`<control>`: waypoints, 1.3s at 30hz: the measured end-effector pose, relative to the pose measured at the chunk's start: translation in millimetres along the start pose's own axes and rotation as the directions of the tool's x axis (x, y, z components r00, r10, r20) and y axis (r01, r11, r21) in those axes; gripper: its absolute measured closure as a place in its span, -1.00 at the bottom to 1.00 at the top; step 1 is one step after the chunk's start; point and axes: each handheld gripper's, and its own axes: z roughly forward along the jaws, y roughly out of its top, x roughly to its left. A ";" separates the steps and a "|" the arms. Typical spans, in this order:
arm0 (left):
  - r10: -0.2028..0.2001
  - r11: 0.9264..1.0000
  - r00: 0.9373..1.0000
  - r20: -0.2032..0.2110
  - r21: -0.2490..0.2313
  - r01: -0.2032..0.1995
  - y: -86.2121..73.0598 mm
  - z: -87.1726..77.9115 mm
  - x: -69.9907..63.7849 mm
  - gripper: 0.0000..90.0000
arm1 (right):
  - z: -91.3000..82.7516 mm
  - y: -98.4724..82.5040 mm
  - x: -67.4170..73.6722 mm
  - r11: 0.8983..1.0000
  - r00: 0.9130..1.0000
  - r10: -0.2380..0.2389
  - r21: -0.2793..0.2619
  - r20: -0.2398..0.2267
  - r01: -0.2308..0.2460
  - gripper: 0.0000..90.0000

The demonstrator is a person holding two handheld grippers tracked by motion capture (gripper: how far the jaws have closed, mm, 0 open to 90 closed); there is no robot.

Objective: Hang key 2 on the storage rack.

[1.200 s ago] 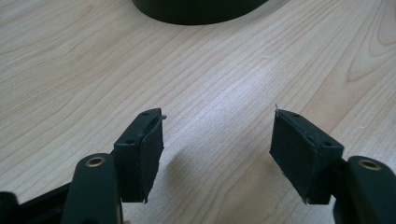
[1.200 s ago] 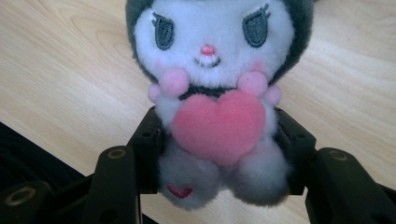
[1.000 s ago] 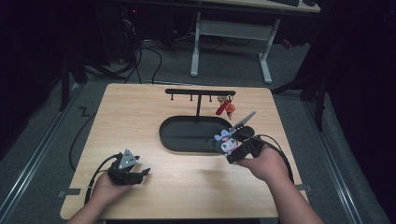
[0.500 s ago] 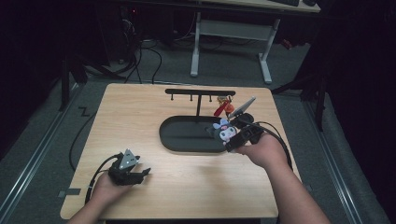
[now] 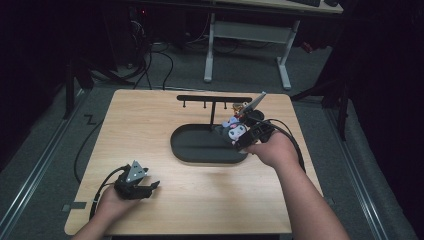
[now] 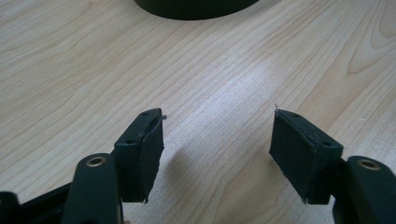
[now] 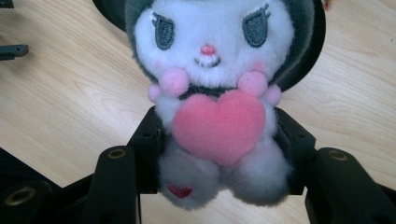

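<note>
My right gripper [image 5: 239,134] is shut on a small plush toy [image 5: 234,129], held above the right end of a black oval tray [image 5: 200,145]. In the right gripper view the plush toy [image 7: 217,88] has a white face, a dark hood and a pink heart on its chest, and the jaws squeeze its lower body. A black hook rack [image 5: 214,99] stands behind the tray, with something small and reddish hanging at its right end. My left gripper [image 5: 150,187] rests open on the table's front left. In the left gripper view its fingers [image 6: 142,151] have bare wood between them.
The wooden table [image 5: 150,120] has bare room to the left of the tray and along the front. Cables trail from both grippers. A white-legged desk [image 5: 245,35] and floor cables lie beyond the far edge.
My right gripper has lifted the plush toy and carried it up and back, from the tray's right rim toward the right end of the rack. The left gripper has stayed put.
</note>
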 end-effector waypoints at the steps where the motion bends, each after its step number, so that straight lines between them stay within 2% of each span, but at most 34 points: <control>1: -0.001 1.000 1.000 0.000 0.000 0.001 0.0 -0.1 0.1 -0.22 | 0.5 1.7 1.0 1.000 1.000 -0.003 -0.001 -0.005 0.003 0.05; 2: -0.002 1.000 1.000 0.000 -0.001 0.002 0.0 -0.2 0.2 -0.22 | 0.8 3.6 1.7 1.000 1.000 -0.016 -0.002 -0.001 0.016 0.05; 8: -0.004 1.000 1.000 0.002 -0.003 0.004 0.3 0.0 0.3 -0.22 | -0.5 18.3 7.8 1.000 1.000 -0.018 -0.006 -0.009 0.018 0.05; 13: -0.007 1.000 1.000 0.006 -0.004 0.007 0.4 0.0 0.7 -0.21 | 5.4 33.1 12.0 1.000 0.999 -0.023 0.000 -0.022 0.023 0.05; 20: -0.015 1.000 1.000 0.007 -0.006 0.015 -0.5 -0.6 2.4 -0.21 | 13.5 49.5 16.7 0.998 0.999 -0.053 0.018 0.001 0.053 0.05; 22: -0.016 1.000 1.000 0.009 -0.005 0.016 -0.5 -0.8 2.8 -0.21 | 13.1 53.0 18.0 0.999 0.999 -0.041 0.017 0.002 0.041 0.05; 28: -0.016 1.000 1.000 0.012 -0.004 0.016 -0.5 -0.9 2.3 -0.21 | 14.0 60.9 18.0 0.998 0.998 -0.056 0.015 0.014 0.055 0.05; 31: -0.014 1.000 1.000 0.013 -0.004 0.014 -0.4 -0.5 2.1 -0.21 | 15.0 63.3 18.3 0.999 0.999 -0.038 0.017 0.015 0.038 0.05; 32: -0.013 1.000 1.000 0.014 -0.001 0.013 -0.4 -0.4 2.2 -0.21 | 15.7 64.1 17.4 0.999 0.999 -0.049 0.013 0.020 0.049 0.05; 34: -0.013 1.000 1.000 0.014 -0.002 0.013 -0.4 -0.2 2.2 -0.21 | 16.7 65.0 17.2 0.999 0.999 -0.038 0.020 0.018 0.038 0.05; 35: -0.013 1.000 1.000 0.014 -0.002 0.013 -0.4 -0.1 2.2 -0.21 | 17.7 65.6 16.2 0.999 0.998 -0.051 0.016 0.022 0.051 0.05; 39: -0.015 1.000 1.000 0.015 0.000 0.015 -0.5 -0.3 2.4 -0.21 | 21.0 66.9 15.1 0.999 0.999 -0.048 0.018 0.021 0.048 0.05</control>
